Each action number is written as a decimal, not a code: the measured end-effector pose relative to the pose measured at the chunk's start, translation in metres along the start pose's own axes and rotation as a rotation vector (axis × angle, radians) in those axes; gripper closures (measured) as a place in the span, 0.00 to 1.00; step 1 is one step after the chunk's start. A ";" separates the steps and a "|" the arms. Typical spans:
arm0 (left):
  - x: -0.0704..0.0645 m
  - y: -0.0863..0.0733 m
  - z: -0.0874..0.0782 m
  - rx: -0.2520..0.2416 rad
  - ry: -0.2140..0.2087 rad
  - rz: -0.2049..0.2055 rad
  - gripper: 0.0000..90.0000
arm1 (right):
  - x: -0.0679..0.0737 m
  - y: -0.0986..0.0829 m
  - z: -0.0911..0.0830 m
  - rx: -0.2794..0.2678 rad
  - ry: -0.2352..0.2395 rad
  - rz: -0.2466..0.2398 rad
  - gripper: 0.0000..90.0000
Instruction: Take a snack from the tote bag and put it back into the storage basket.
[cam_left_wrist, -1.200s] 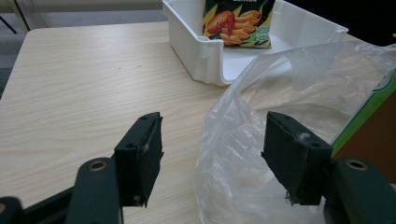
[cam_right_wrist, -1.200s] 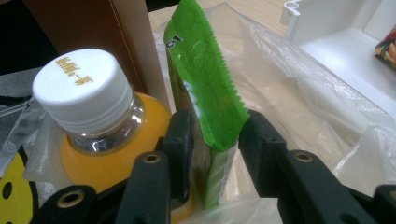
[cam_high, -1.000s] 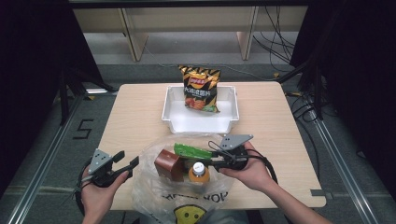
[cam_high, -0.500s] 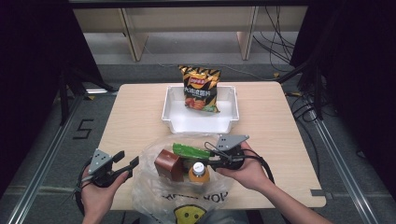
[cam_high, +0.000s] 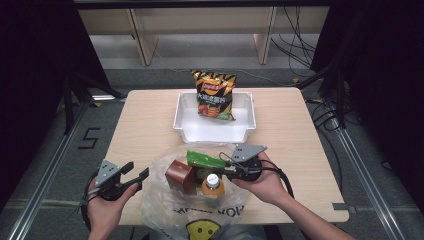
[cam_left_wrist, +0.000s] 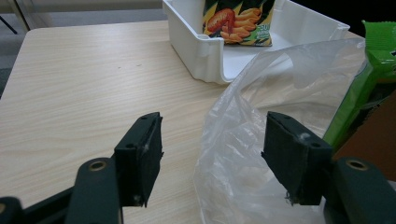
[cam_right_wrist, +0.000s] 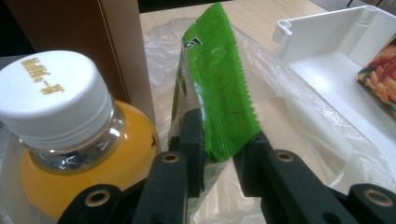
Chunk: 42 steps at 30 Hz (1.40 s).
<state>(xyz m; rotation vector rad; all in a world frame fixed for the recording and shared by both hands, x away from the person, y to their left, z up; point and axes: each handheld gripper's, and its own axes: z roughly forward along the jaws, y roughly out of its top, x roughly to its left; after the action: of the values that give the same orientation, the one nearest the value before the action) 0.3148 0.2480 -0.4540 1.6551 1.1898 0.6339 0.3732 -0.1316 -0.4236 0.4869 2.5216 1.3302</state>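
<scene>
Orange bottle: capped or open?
Capped. A white screw cap sits on the orange bottle standing upright in the plastic bag.

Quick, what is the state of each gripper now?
Left gripper: open, holding nothing, plastic bag edge between its jaws.
Right gripper: shut on green packet.

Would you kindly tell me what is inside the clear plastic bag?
The plastic bag holds a brown box, an orange drink bottle and a green packet, which the right hand-held gripper pinches. Anything beneath them is hidden.
</scene>
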 end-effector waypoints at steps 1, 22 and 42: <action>0.000 0.000 0.000 0.002 0.000 -0.002 0.41 | 0.001 0.000 -0.001 0.004 -0.007 0.025 0.85; -0.001 0.000 0.001 0.006 0.002 -0.003 0.41 | -0.004 0.006 -0.014 -0.062 -0.002 0.042 0.86; -0.001 -0.001 0.001 0.011 0.006 -0.002 0.41 | -0.013 0.025 -0.034 -0.139 0.016 0.055 0.87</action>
<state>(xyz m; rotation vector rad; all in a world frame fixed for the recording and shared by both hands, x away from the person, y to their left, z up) 0.3152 0.2469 -0.4552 1.6615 1.2011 0.6323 0.3771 -0.1492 -0.3835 0.5212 2.4234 1.5220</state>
